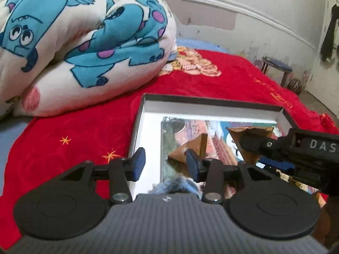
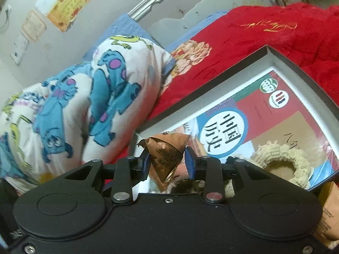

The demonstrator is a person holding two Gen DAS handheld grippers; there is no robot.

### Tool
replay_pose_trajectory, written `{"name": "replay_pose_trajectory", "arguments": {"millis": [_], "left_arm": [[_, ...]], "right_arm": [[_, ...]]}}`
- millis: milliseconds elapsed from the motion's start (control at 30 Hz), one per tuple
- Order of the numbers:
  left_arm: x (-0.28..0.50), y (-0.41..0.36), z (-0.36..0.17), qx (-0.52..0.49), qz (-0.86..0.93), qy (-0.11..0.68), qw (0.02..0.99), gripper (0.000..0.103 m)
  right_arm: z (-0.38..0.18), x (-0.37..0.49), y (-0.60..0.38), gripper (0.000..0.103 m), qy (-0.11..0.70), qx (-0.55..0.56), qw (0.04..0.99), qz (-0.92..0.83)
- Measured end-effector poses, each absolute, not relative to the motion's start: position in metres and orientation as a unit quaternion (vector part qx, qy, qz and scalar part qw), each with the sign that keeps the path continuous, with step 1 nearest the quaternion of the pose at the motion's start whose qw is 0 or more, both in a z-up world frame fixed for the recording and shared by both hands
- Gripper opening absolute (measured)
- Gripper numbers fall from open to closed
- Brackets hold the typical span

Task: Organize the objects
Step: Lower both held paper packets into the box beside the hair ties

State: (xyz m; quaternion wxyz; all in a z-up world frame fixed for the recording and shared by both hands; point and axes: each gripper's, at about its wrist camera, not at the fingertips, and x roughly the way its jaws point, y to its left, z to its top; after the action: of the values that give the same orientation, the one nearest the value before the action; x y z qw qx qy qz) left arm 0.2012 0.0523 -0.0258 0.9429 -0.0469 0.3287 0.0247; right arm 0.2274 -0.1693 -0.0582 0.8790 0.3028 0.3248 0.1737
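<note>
The right gripper (image 2: 166,162) is clamping a brown pyramid-shaped packet (image 2: 164,154) between its blue pads, and the packet's lower tip is dropping out of sight behind the gripper body. From the left wrist view the same packet (image 1: 250,131) is showing only as a torn brown top edge at about three o'clock, with the rest masked by the right gripper's black finger.

The left gripper (image 1: 166,164) is standing with its fingers moderately apart and nothing pressed between the pads. A second brown packet (image 1: 190,148) is lying just beyond its right pad, on the book; whether pad and packet are touching is hard to tell.

The shallow box (image 2: 273,58) with a dark rim and white inner wall is sitting on the red blanket (image 1: 70,127), its near edge cut off by both gripper bodies. Inside it a glossy book (image 2: 264,114) is lying flat, and glare is washing out its cover in the left view.

A cream knitted ring (image 2: 296,160) is resting on the book at four o'clock in the right view, partly hidden by the gripper. A blue fluffy thing (image 1: 178,185) is peeking over the left gripper's body, too covered to identify.

A folded monster-print quilt (image 1: 84,42) is filling the ten o'clock area. At the far right edge of the right view another brown packet (image 2: 330,211) is cropped.
</note>
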Motion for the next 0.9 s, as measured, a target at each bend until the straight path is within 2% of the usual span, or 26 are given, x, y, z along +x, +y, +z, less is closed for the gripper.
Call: {"name": "replay_pose_trajectory", "arguments": {"millis": [333, 700, 900], "left_arm": [[0.204, 0.057, -0.031, -0.037, 0.020, 0.353, 0.935, 0.069], [0.201, 0.058, -0.030, -0.049, 0.013, 0.342, 0.938, 0.075], [0.196, 0.060, -0.029, -0.067, 0.017, 0.326, 0.943, 0.076]], "right_arm": [[-0.065, 0.228, -0.163, 0.033, 0.326, 0.280, 0.895, 0.119], [-0.077, 0.232, -0.150, 0.035, 0.349, 0.259, 0.894, 0.108], [-0.078, 0.230, -0.143, 0.042, 0.348, 0.246, 0.898, 0.110]]}}
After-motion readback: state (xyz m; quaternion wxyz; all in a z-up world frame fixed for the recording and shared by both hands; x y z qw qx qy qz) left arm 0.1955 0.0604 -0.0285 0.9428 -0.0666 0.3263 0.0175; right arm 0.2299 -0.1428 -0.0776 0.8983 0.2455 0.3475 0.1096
